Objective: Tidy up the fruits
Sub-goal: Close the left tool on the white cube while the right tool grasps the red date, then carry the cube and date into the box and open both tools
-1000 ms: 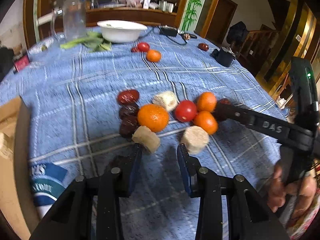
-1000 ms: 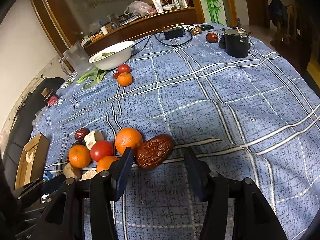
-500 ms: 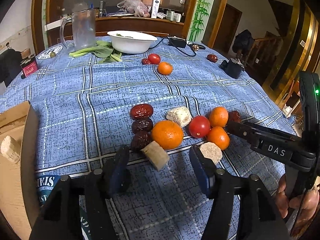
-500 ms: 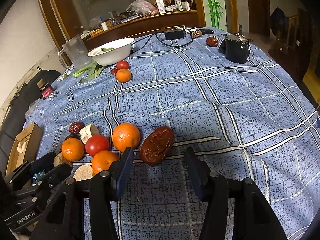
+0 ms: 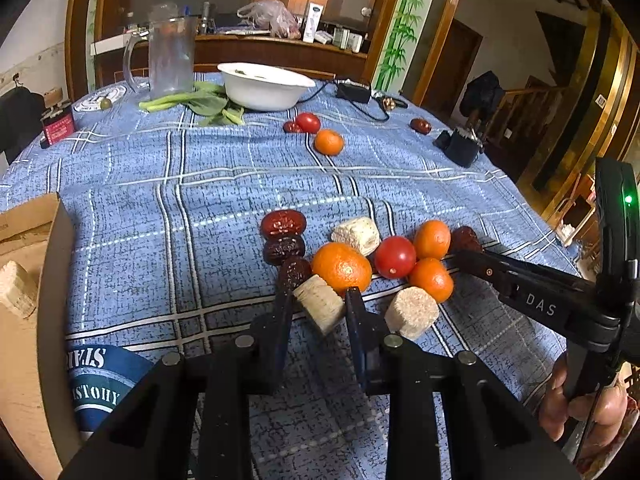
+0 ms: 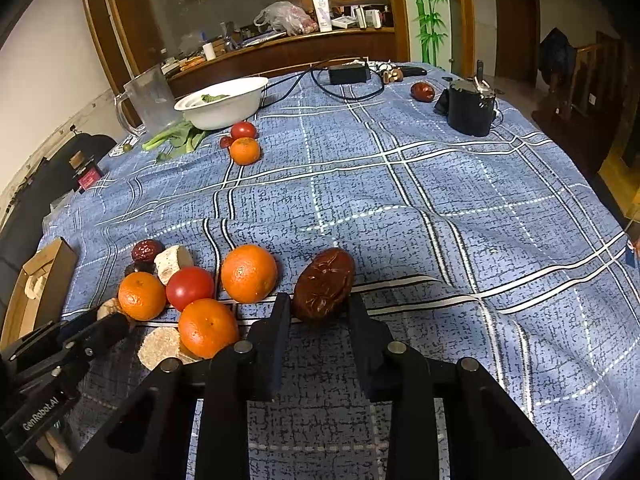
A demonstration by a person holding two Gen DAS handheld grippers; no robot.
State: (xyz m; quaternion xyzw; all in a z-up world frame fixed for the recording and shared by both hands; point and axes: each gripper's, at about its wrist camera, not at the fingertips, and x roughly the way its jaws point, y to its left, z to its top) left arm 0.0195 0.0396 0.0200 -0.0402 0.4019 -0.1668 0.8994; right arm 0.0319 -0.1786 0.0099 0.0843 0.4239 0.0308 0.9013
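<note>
Blue checked tablecloth (image 6: 400, 200) carries the fruit cluster near-left. Left gripper (image 5: 316, 304) is closing on a pale cylindrical chunk (image 5: 320, 304), right gripper (image 6: 318, 306) on a wrinkled red date (image 6: 324, 284); both stood wider earlier. Risk: the neighbouring orange (image 5: 341, 266) gets knocked and rolls.

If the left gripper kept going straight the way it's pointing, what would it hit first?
The left gripper, jaws closing, already has the tan cylinder piece between them; just beyond is probably the large orange.
</note>
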